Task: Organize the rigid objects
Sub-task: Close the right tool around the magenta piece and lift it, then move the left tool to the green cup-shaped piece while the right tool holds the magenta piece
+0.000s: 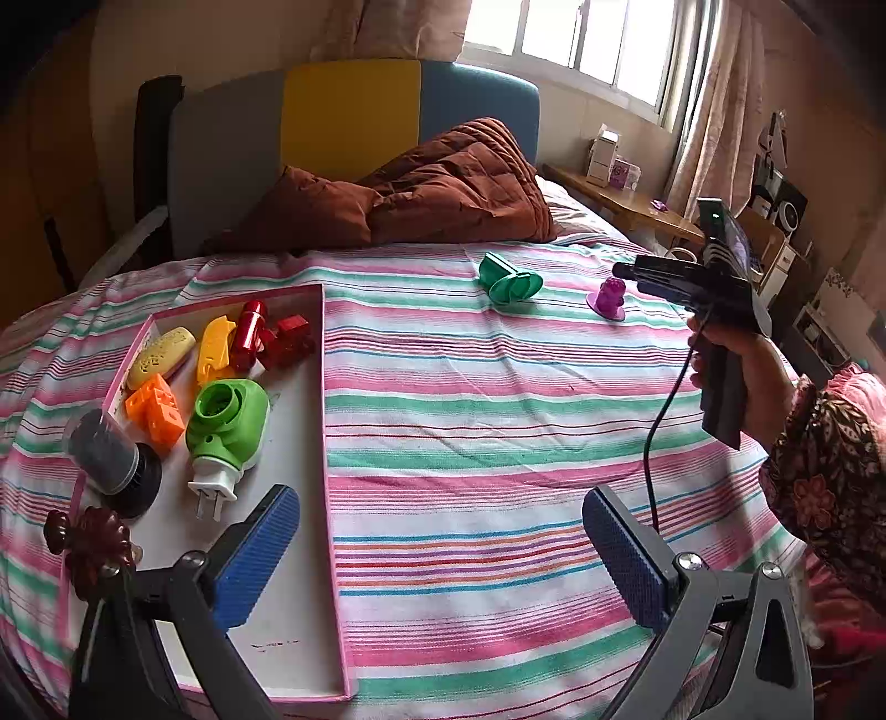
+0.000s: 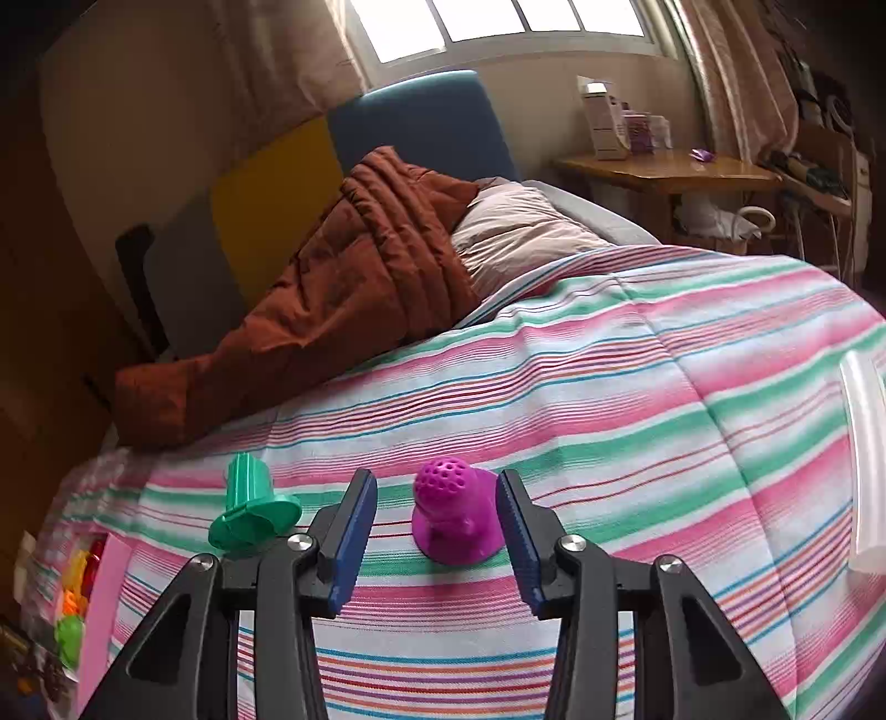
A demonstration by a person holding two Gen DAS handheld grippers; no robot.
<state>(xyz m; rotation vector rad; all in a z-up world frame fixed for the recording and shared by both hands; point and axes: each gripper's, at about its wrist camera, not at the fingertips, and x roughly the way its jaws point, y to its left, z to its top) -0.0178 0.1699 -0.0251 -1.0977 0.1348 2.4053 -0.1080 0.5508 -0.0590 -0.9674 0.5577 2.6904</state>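
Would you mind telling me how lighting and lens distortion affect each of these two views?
Left wrist view: the window is blown out white, the striped bedspread bows into a dome, corners vignette black, yet the tray stays sharp. Right wrist view: same overexposed window, tilted bulging stripes, dark corners; the purple toy between the right gripper fingers is crisp.

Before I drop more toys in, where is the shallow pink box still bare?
Bare: the white floor of the pink box along its right wall, beside and below the green plug-in device. Crowded: its far left corner.
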